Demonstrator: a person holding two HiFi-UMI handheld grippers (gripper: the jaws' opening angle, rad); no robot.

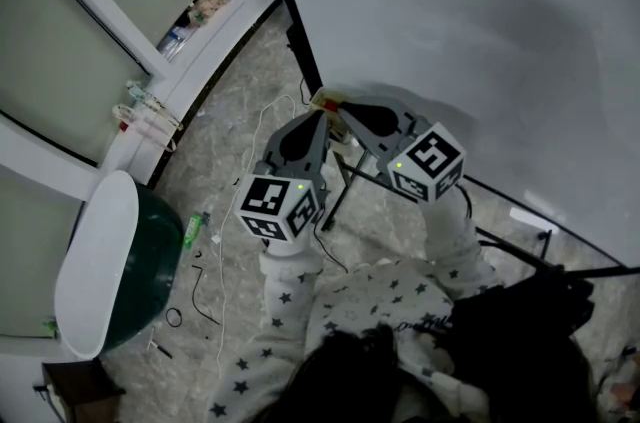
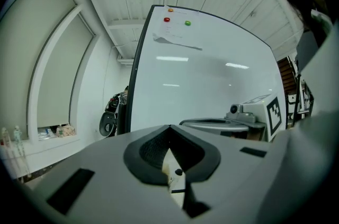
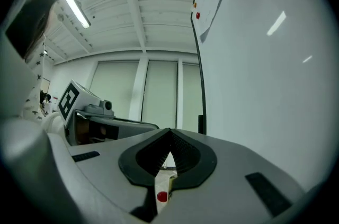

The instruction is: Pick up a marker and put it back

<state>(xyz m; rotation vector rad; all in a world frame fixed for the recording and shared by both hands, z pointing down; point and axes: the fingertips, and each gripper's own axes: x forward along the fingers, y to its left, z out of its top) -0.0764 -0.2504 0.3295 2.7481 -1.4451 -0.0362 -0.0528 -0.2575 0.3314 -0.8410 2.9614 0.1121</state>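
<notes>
Both grippers point level, and their tips almost meet at the lower left corner of the whiteboard (image 1: 450, 21). The left gripper (image 2: 169, 128) has its jaws drawn together with nothing gripped, and the right gripper (image 3: 169, 133) is closed the same way and empty. In the head view, just past the two tips, sits what I take for the marker (image 1: 325, 99), a small pale and red piece too small to be sure of. Its long axis seems to follow the board's lower edge, though that is a guess. It lies just ahead of both tips, about equally near each. Either hand would need to open its jaws before closing across it.
</notes>
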